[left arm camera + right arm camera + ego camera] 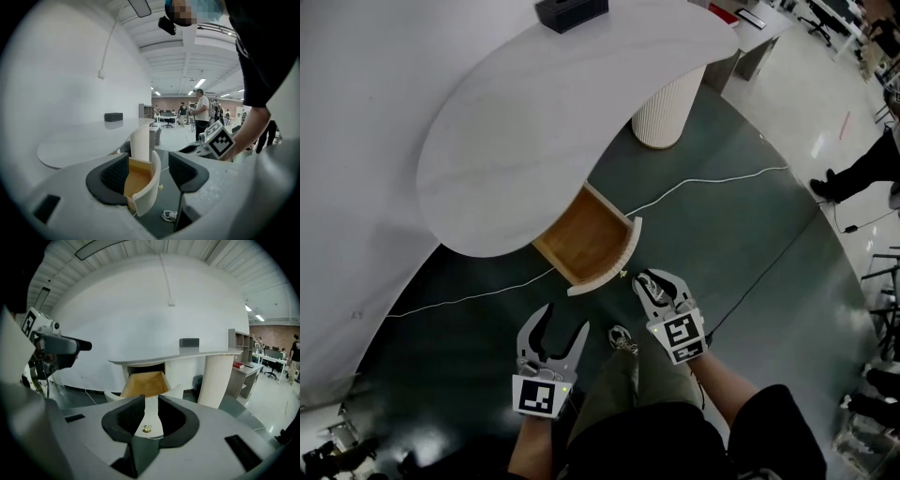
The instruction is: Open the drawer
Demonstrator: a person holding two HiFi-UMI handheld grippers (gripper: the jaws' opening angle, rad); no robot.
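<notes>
The drawer (586,234) stands pulled out from under the white table (516,131), its wooden inside showing behind a curved white front (617,255). A small brass knob (623,274) sits on that front. My right gripper (654,281) hovers just right of the knob, open and apart from it. In the right gripper view the knob (146,429) shows low in the gap between the jaws of the right gripper (151,411), untouched, with the drawer (144,383) beyond. My left gripper (551,328) is open and empty below the drawer. The left gripper view frames the drawer (140,180) between the left gripper's (149,169) jaws.
A black box (570,11) lies on the tabletop's far end. A fluted white pedestal (667,108) carries the table. A white cable (712,183) runs across the dark floor. My shoe (622,339) is under the grippers. A person's legs (862,169) stand at the right.
</notes>
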